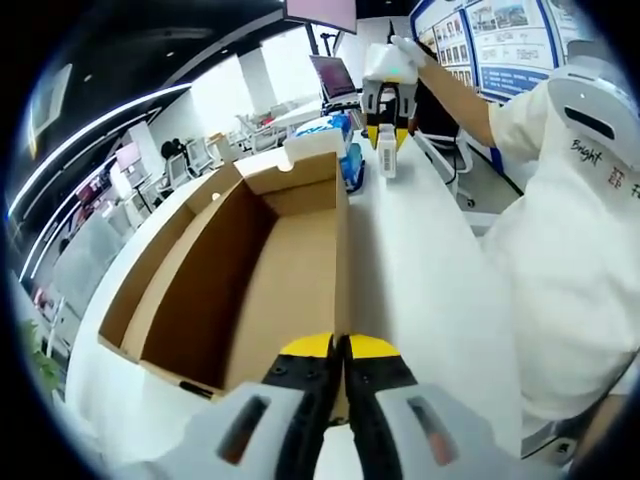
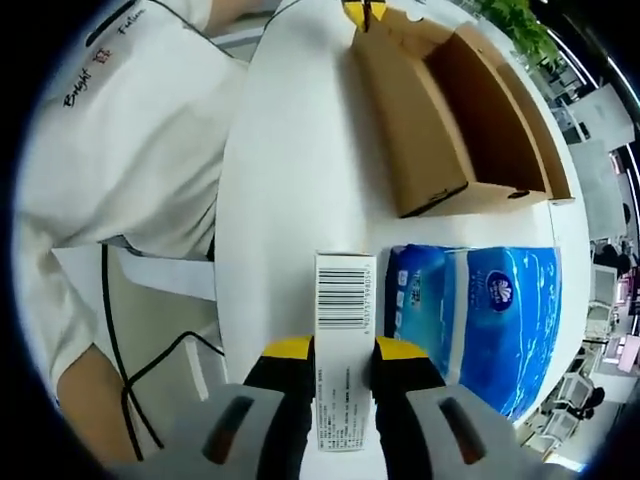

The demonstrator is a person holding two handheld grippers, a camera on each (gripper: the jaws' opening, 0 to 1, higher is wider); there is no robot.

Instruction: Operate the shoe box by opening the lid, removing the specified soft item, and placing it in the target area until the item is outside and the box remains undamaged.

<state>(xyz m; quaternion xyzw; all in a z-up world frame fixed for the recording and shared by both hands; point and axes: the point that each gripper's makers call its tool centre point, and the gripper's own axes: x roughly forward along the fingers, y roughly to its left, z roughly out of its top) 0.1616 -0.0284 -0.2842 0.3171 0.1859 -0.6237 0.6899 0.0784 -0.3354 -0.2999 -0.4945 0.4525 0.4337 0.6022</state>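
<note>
My left hand-held gripper [image 1: 340, 350] has its yellow-tipped jaws pressed together on the near wall of the shoe box [image 1: 250, 270], pinching the cardboard edge. In the left gripper view that box lies open on the white table [image 1: 420, 280], its brown inside bare as far as I can see, one flap standing up at its far end.

My right hand-held gripper [image 2: 342, 352] holds one small white carton [image 2: 343, 330], barcode side facing the camera, clamped between both jaws. In the left gripper view I see that same gripper [image 1: 388, 125] lifted above the far end of the table, the carton [image 1: 387, 160] hanging from it; whether the carton touches the table I cannot tell.

In the right gripper view, one blue tissue pack [image 2: 490, 310] lies on the table [image 2: 290, 170] near the carton, between it and the box's [image 2: 460, 120] end wall. The left gripper's yellow tips [image 2: 362, 12] show at the box's far end.

I count one box, one carton, one tissue pack, two grippers.

A person in a white shirt [image 1: 570, 250] stands along the table's long edge. The room is an open office with desks, chairs, a monitor [image 1: 335, 75] and a poster board [image 1: 500, 40] on the wall.
</note>
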